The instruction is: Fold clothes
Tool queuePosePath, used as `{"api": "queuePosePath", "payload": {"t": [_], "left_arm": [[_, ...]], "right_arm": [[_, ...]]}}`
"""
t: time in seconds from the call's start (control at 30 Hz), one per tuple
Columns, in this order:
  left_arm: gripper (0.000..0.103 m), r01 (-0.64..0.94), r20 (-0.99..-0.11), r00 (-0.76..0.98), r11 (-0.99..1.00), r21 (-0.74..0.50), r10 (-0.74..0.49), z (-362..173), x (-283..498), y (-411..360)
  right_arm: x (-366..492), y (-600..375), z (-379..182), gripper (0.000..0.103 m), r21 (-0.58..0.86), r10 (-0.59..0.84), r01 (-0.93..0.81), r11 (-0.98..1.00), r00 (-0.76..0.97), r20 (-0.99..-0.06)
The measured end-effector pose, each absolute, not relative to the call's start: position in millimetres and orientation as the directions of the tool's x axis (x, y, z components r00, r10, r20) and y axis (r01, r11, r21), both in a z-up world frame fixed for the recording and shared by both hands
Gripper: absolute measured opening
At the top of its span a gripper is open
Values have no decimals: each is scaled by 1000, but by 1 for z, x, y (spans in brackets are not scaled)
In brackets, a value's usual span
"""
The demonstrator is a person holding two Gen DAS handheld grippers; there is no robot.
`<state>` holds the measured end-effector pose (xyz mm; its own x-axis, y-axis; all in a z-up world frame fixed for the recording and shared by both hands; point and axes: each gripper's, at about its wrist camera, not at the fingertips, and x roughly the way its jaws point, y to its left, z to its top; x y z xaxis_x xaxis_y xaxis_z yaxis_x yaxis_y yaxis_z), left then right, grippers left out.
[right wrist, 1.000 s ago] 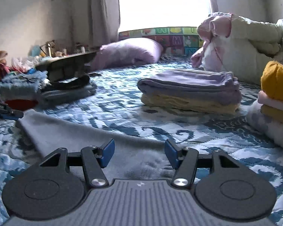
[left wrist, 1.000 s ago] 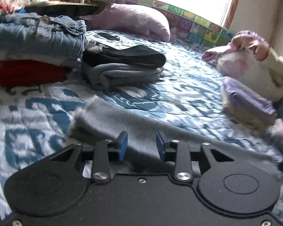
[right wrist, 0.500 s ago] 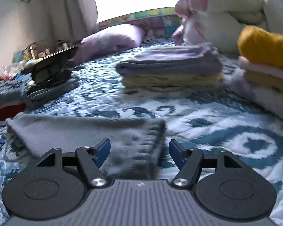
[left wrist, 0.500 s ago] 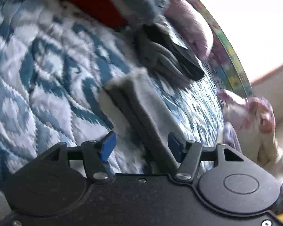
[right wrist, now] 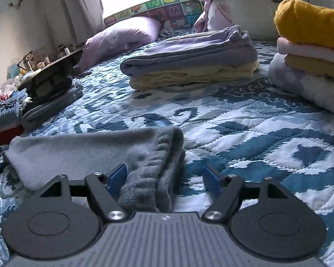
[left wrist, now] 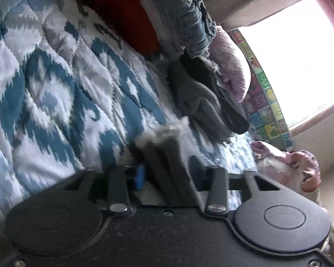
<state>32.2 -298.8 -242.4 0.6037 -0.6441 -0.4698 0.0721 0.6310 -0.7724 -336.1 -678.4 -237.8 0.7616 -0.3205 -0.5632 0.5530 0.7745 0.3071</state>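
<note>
A grey knit garment (right wrist: 93, 153), folded into a long strip, lies on the blue and white quilt (right wrist: 245, 120). My right gripper (right wrist: 164, 179) is open, its jaws on either side of the garment's ribbed right end, which lies between them. My left gripper (left wrist: 167, 173), rolled sideways, has the garment's other end (left wrist: 164, 153) standing between its fingers. The jaws look close to the cloth, but blur hides whether they press it.
Stacks of folded clothes ring the bed: jeans over red (left wrist: 144, 15), grey and black (left wrist: 202, 102), purple over yellow (right wrist: 189, 60), mustard and pink at right (right wrist: 309, 35). A lilac pillow (right wrist: 120, 37) and a dark tray of bottles (right wrist: 51, 69) lie at the back.
The left gripper rolled sideways and moved onto the garment's left end, its jaws narrowing around it. The right gripper shifted to the garment's right end, which now lies between its open jaws.
</note>
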Motion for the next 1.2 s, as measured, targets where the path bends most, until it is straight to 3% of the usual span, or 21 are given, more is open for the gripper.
{"api": "queuePosePath", "payload": {"t": [0.1,0.3,0.53,0.67,0.97,1.2], "left_arm": [[15,66,-474,596,629,-775,-648,-238,33,-297],[13,251,-395,630,657,-710,-668,-179,11,-313],[12,617,-290,618,679,-398,-731,-93,-66,-379],[12,747,-266,596,645,-162,-757,-77,-125,-436],[12,848,-294,519,440,296,-803,-122,-240,-540],[12,836,-361,479,289,467,-801,-179,-283,-577]], "right_arm": [[-337,-680,-238,75,319,-314,551,771,766,-561],[-350,-688,-234,73,412,-294,539,734,800,-523],[-375,-703,-231,74,574,-254,490,656,859,-444],[-387,-705,-228,74,593,-254,479,648,869,-424],[-423,-725,-231,82,710,-251,432,556,902,-352],[-441,-739,-235,86,758,-262,412,505,911,-320]]}}
